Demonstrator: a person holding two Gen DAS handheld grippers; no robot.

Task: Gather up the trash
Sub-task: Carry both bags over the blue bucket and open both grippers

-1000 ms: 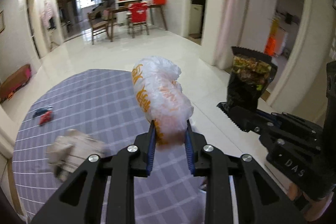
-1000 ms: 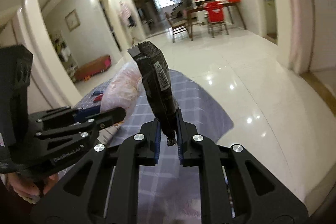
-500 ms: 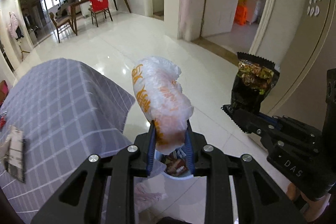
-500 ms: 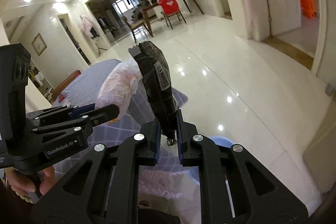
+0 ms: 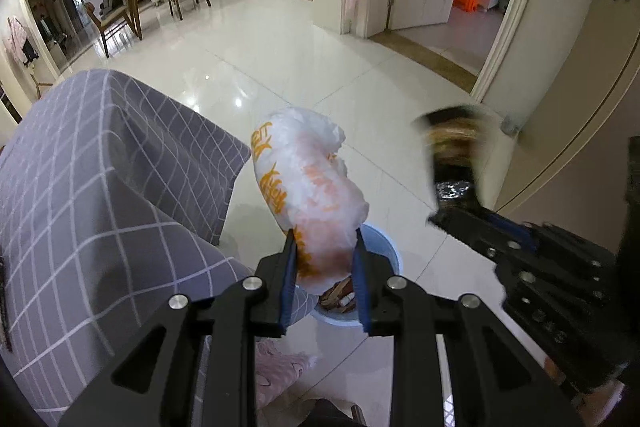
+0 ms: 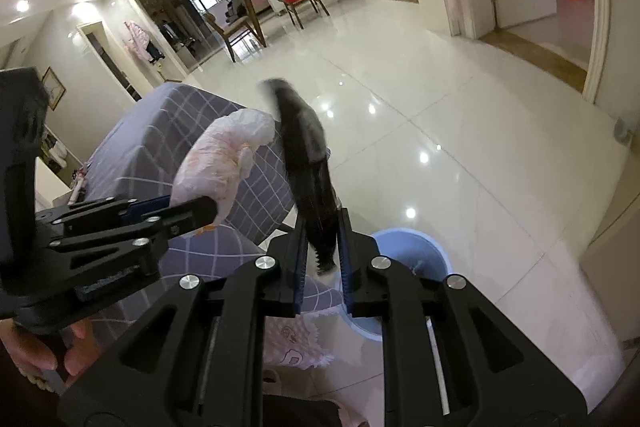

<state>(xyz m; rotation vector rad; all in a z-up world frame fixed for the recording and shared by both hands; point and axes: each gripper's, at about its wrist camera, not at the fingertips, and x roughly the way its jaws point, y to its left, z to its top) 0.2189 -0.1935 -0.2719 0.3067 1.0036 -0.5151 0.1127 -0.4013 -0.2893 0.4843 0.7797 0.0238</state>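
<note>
My left gripper point(image 5: 324, 253) is shut on a crumpled white plastic bag with orange print point(image 5: 308, 179), held up just above a blue bin point(image 5: 386, 251) on the floor. The bin holds some scraps. My right gripper point(image 6: 322, 223) hovers over the same blue bin point(image 6: 424, 251). Its jaws are opening, and a black snack packet point(image 6: 308, 155) stands between them, blurred and loose from the pads. The left wrist view shows the right gripper point(image 5: 460, 223) and the blurred packet point(image 5: 454, 151) at the right. In the right wrist view the left gripper point(image 6: 200, 209) and the white bag point(image 6: 224, 155) are at the left.
A table under a grey checked cloth point(image 5: 100, 167) stands close on the left of the bin. A pink patterned cloth point(image 5: 280, 367) lies on the floor beneath me. Glossy white tiles stretch ahead toward a dining table, chairs and open doorways. A hand point(image 6: 40, 355) holds the left gripper.
Both grippers have swung off the table and sunk to just above the blue bin. The right jaws have widened and the snack packet, sharp and gripped before, is now blurred.
</note>
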